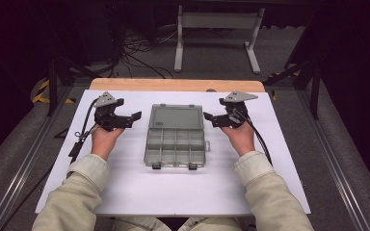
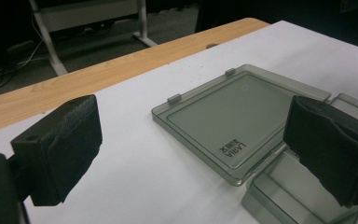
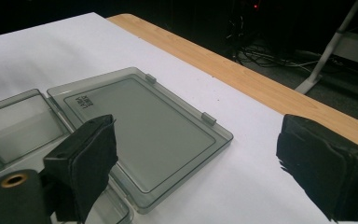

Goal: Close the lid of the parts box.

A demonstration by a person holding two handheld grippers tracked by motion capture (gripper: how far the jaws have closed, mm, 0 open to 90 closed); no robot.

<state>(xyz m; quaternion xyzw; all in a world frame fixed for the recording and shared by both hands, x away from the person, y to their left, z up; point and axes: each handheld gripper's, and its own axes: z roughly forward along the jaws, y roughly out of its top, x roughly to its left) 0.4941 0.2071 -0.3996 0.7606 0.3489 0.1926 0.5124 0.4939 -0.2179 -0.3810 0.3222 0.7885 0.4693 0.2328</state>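
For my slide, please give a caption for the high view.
Two open grippers, left and right, flank an opened compartment box on the white table.

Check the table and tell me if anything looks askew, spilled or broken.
Nothing stands out. The grey compartment box sits square on the white table, its lid folded open flat behind it. The compartments look empty. Left gripper and right gripper hover open on either side.
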